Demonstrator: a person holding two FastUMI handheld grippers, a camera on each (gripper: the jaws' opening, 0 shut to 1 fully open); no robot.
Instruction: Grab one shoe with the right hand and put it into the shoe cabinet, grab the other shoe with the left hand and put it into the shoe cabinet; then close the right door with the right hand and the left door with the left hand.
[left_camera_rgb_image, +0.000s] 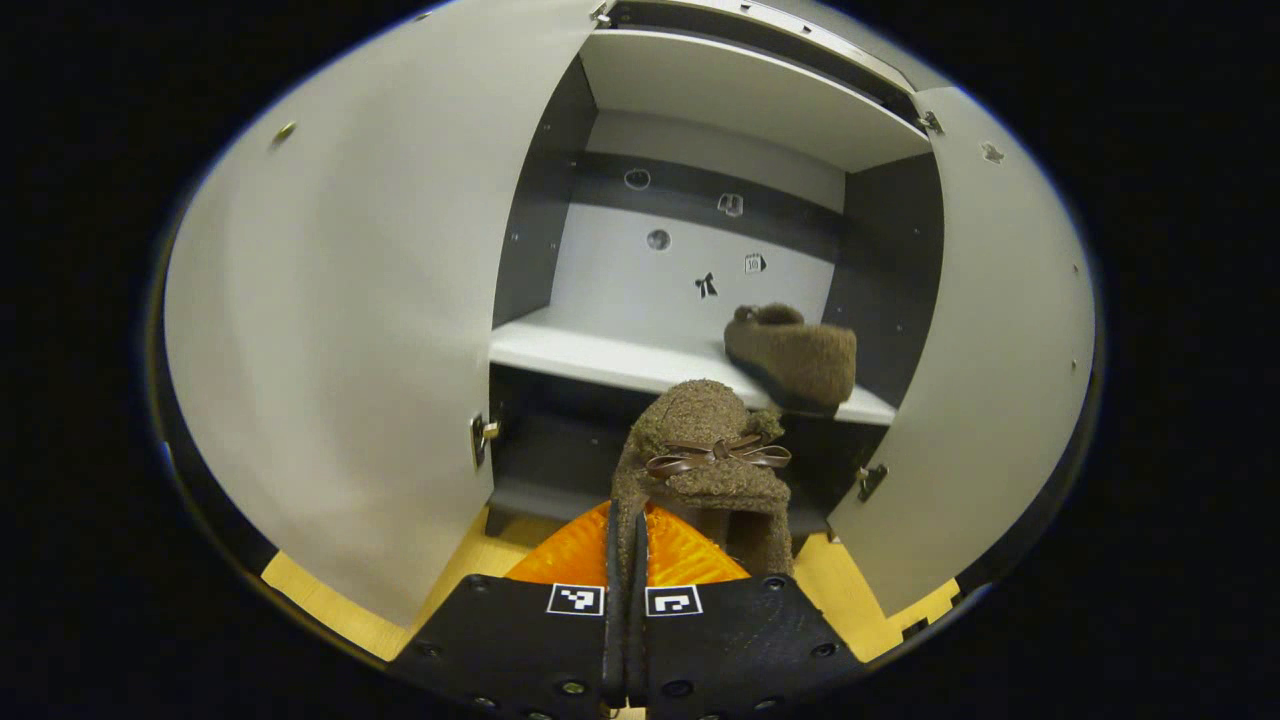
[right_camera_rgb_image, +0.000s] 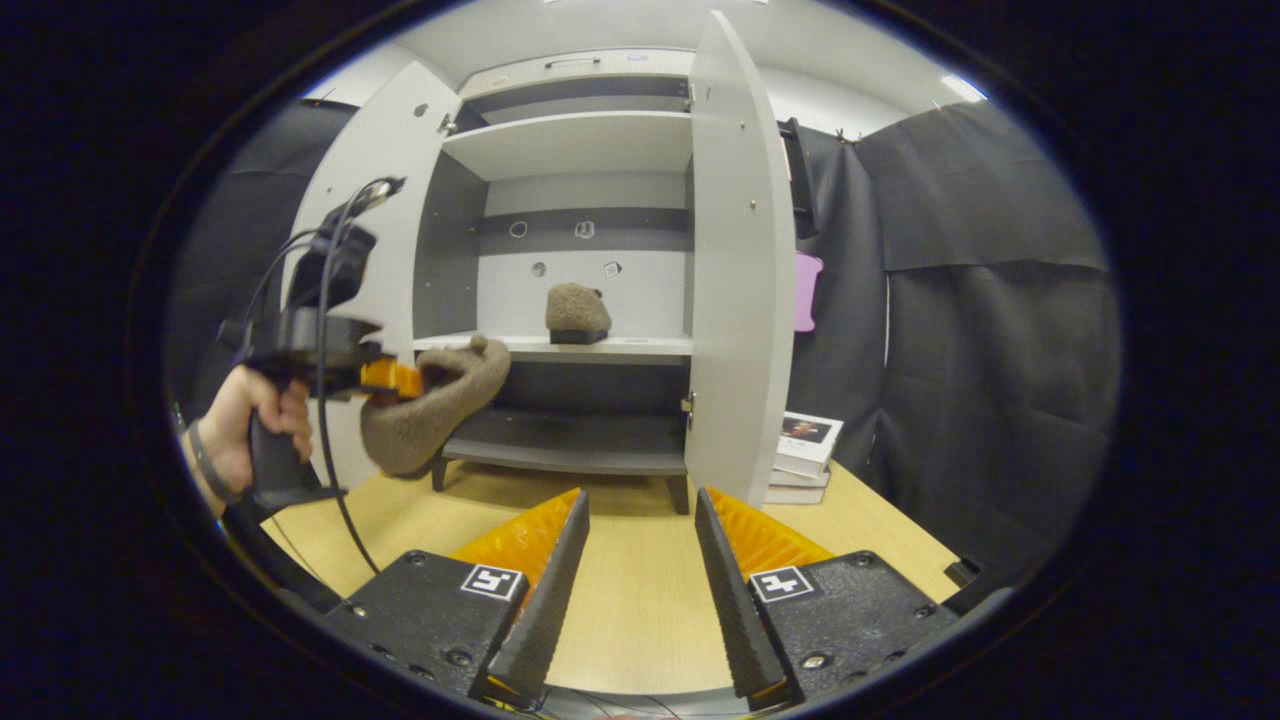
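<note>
Left gripper view is being taken up mostly by the tall grey shoe cabinet with two open doors (left_camera_rgb_image: 700, 250), so it is described first. Its left door (left_camera_rgb_image: 340, 330) and right door (left_camera_rgb_image: 990, 350) are both standing wide open, and the middle shelf (left_camera_rgb_image: 600, 360) is being faced directly. On the right part of that shelf a brown fuzzy slipper (left_camera_rgb_image: 795, 355) is already lying, close to the front edge. The second brown fuzzy slipper with a thin bow (left_camera_rgb_image: 705, 455) is being held by the left gripper (left_camera_rgb_image: 627, 545), whose fingers are pressed together on the slipper's heel rim; it is hanging in the air before the lower part of the cabinet, under the shelf level.

In the right gripper view the right gripper (right_camera_rgb_image: 640, 560) is being kept with its fingers apart and empty above the light wooden table (right_camera_rgb_image: 640, 610), well apart from the cabinet.

Some risks are being judged here. Only a thin edge of soft fabric is being pinched, so the slipper may be slipping out or swinging. If it is not lifted enough, its toe may be striking the shelf edge. If it is pushed in too far right, the lying slipper may be knocked off.
</note>
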